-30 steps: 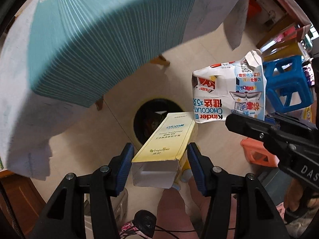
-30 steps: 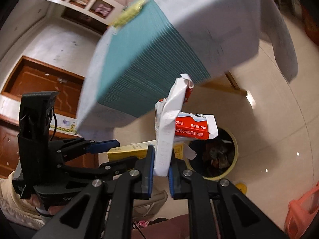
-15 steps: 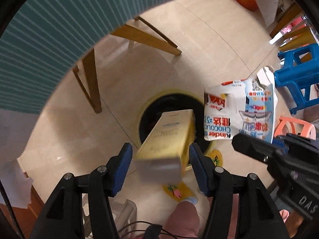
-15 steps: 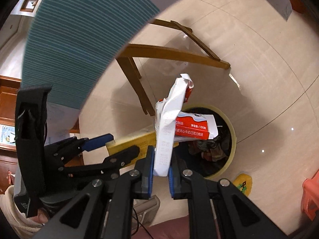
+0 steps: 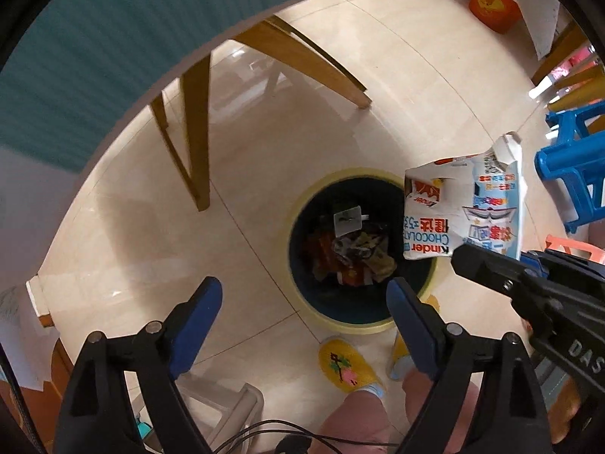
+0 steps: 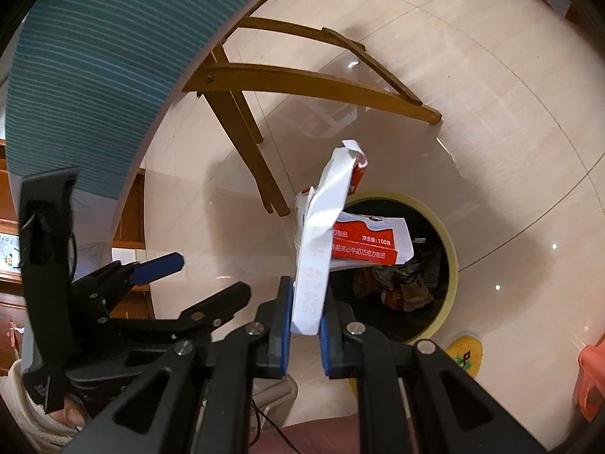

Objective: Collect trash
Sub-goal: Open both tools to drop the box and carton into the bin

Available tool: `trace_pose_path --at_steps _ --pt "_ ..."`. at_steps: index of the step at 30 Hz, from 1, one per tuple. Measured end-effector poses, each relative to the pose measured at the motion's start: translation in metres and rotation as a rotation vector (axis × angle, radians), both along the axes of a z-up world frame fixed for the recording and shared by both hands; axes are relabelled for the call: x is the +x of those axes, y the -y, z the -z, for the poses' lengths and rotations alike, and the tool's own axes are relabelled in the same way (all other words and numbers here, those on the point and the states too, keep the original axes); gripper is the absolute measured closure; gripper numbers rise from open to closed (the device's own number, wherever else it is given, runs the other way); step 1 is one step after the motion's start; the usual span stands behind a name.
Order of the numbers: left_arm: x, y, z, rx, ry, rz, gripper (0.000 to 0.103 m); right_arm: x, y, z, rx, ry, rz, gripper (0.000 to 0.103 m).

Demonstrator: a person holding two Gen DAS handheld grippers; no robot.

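Since the earlier frames, the yellow carton that sat between the left gripper's pads has gone from view. The left gripper (image 5: 304,317) has just been opening; its jaws now stand wide apart with nothing between them, pointing down beside the bin (image 5: 359,249). Both grippers are lower than before, and the bin appears larger.

The right gripper (image 6: 305,321) is clamped on the chocolate box (image 6: 321,249), gripping its lower end. The box hangs above the near rim of the bin, partly over the opening. Its long axis runs up and away from the pads, the torn flap at the far end; a red-and-white panel folds out sideways over the bin.

The bin stands on the tiled floor (image 5: 151,265), yellow-rimmed, with wrappers inside. Wooden table legs (image 6: 242,140) stand just behind it. A blue stool (image 5: 574,174) stands to the right. A yellow slipper (image 5: 348,367) rests just beside the bin's near rim.
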State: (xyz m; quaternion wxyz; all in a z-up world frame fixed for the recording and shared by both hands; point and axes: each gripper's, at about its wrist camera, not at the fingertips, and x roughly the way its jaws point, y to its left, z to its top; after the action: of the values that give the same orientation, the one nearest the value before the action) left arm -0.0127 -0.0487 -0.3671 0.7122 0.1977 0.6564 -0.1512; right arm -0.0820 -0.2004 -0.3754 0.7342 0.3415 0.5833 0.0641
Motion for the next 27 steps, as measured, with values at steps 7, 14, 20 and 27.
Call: trace_pose_path --at_steps 7,14,20,27 --pt "0.005 -0.013 -0.002 0.006 0.01 -0.053 0.016 0.015 -0.018 0.007 0.019 0.01 -0.048 0.091" --pt "0.007 -0.02 -0.013 -0.008 0.024 -0.089 0.016 0.027 -0.028 0.005 0.028 -0.016 -0.093 0.076" --pt "0.006 -0.021 -0.027 -0.024 0.041 -0.096 0.015 0.029 -0.03 -0.011 0.001 0.011 -0.121 0.042" --pt "-0.004 -0.026 -0.067 -0.041 0.049 -0.11 0.015 0.024 -0.029 -0.044 -0.06 0.025 -0.128 0.04"
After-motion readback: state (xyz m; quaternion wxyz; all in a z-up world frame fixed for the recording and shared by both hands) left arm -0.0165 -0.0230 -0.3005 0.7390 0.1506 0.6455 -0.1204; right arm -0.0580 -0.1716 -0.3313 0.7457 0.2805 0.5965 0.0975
